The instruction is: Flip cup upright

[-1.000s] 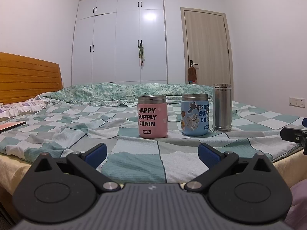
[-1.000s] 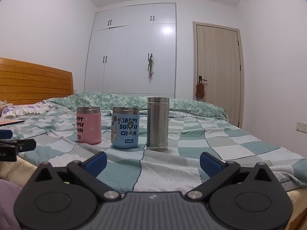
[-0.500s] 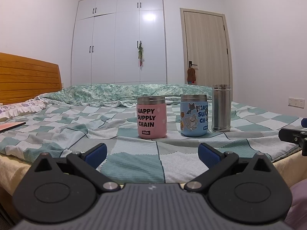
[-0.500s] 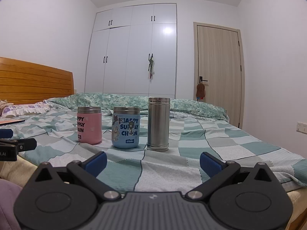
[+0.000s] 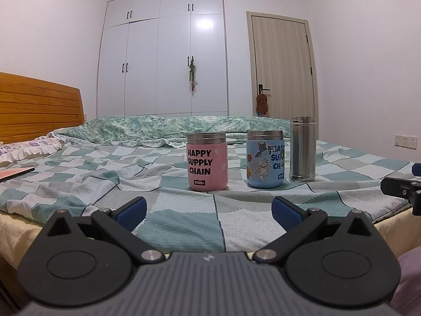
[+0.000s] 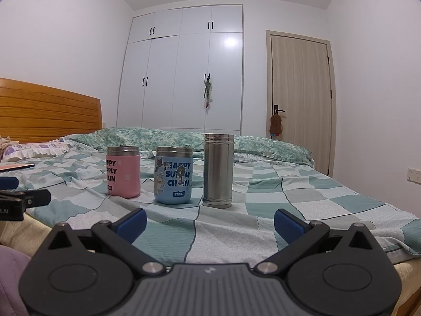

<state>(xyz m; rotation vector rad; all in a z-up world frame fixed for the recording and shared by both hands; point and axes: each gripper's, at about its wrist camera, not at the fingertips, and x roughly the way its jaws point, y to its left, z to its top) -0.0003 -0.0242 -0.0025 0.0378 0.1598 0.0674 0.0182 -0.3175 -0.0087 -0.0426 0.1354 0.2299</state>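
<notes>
Three cups stand upright in a row on the checked bedspread: a pink cup marked HAPPY SUPPLY CHAIN, a blue cartoon cup, and a tall steel cup. My left gripper is open and empty near the bed's front edge, well short of the pink cup. My right gripper is open and empty, short of the blue and steel cups. Each gripper shows at the edge of the other's view, the right one in the left wrist view and the left one in the right wrist view.
The bed has a wooden headboard at the left, a folded green quilt at the back and a flat book at the left. White wardrobes and a door stand behind.
Both views have shifted very slightly; the cups stay in place and both grippers stay open.
</notes>
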